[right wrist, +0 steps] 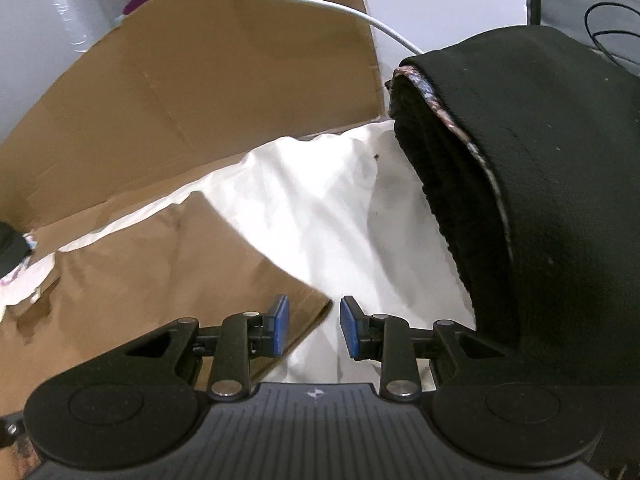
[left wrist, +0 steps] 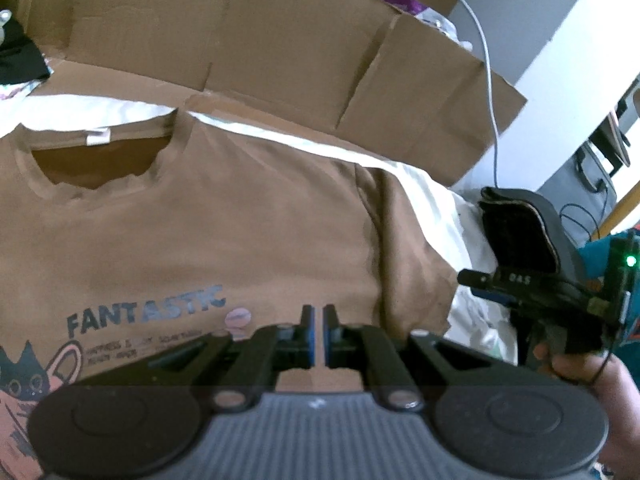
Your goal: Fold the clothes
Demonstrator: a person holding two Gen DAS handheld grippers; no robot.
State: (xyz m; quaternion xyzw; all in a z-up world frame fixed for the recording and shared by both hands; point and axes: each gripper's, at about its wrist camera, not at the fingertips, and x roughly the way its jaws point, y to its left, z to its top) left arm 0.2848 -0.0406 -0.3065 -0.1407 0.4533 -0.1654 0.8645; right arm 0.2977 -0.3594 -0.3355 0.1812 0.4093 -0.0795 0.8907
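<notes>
Left wrist view shows the brown T-shirt [left wrist: 208, 232] spread face-up on the white sheet [left wrist: 436, 200], neckline at ten o'clock, its print toward seven, one sleeve [left wrist: 404, 248] trailing off toward three o'clock. The left gripper [left wrist: 319, 334] hovers over the chest with its blue pads nearly touching and nothing between them — parked, I judge, while the other hand works. At three o'clock the right gripper [left wrist: 472, 278] comes in beside the sleeve, held in a hand [left wrist: 576, 364]. From the right wrist camera, that right gripper has its jaws partly apart with nothing clamped; the sleeve's corner [right wrist: 256, 288] lies just ahead of the left pad, at eleven o'clock from the gap — a fit stance for nipping that edge and folding it inward. A dark folded cloth [right wrist: 520, 184] sits at two o'clock, cardboard [right wrist: 180, 92] standing behind
</notes>
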